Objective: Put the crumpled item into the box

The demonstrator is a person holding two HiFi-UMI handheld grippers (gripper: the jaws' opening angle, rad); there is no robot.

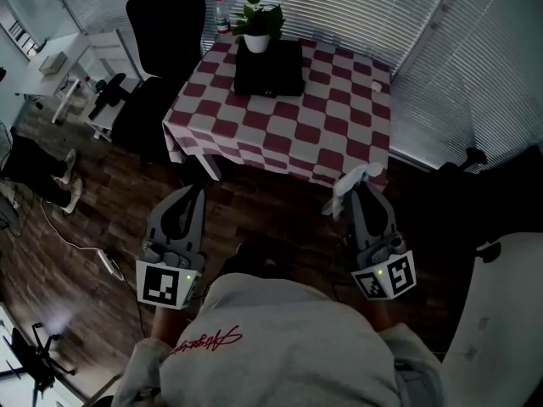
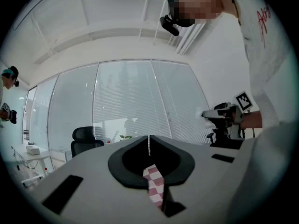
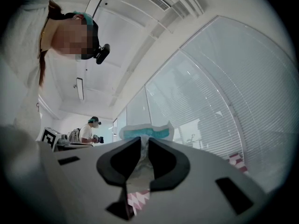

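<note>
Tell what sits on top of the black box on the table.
A potted plant in a white pot stands at the far edge of the black box. Its inside cannot be seen.

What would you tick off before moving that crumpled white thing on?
1. Crumpled white item clamped in right gripper: ok.
2. Left gripper shut, empty: ok.
3. Flat black box in sight on red-and-white checked table: ok.
4. Box top open: cannot tell.
5. Right gripper above box: not ok, well short of it.
6. Green plant in white pot clear of box: cannot tell.
</note>
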